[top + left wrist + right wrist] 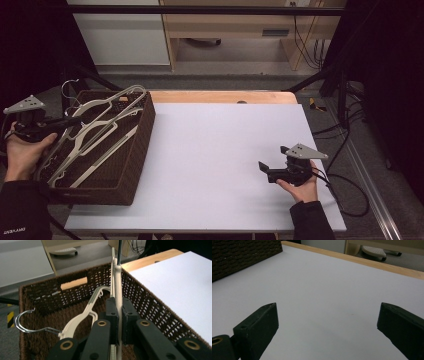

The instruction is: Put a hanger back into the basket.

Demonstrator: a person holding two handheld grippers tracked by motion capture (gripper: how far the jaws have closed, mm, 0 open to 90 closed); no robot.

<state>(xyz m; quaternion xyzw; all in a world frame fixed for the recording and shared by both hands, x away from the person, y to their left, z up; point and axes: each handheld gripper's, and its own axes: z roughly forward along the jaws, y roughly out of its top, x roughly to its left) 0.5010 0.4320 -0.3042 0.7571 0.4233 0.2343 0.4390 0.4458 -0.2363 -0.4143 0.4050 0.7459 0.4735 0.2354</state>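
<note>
At the left edge of the high view, the left gripper [75, 120] sits over the brown wicker basket [142, 145], gripped by the person's left hand [22, 152]. Its jaws are pressed onto a cream clothes hanger [107, 107], pinching one thin bar of it; the left gripper view shows that bar [118, 287] standing upright between the two black pads, with the left gripper [119, 315] clamped on it. The held hanger leans up over the basket's far rim toward the upper left of the frame. More cream hangers [95, 152] lie slanted inside the basket, and a metal hook [25, 325] of one shows at the left of the left gripper view.

Toward the lower right of the high view, the right gripper [267, 170] rests low over the white tabletop [220, 140], well apart from the basket. In the right gripper view its jaws are spread wide with bare table between them [327, 325].
</note>
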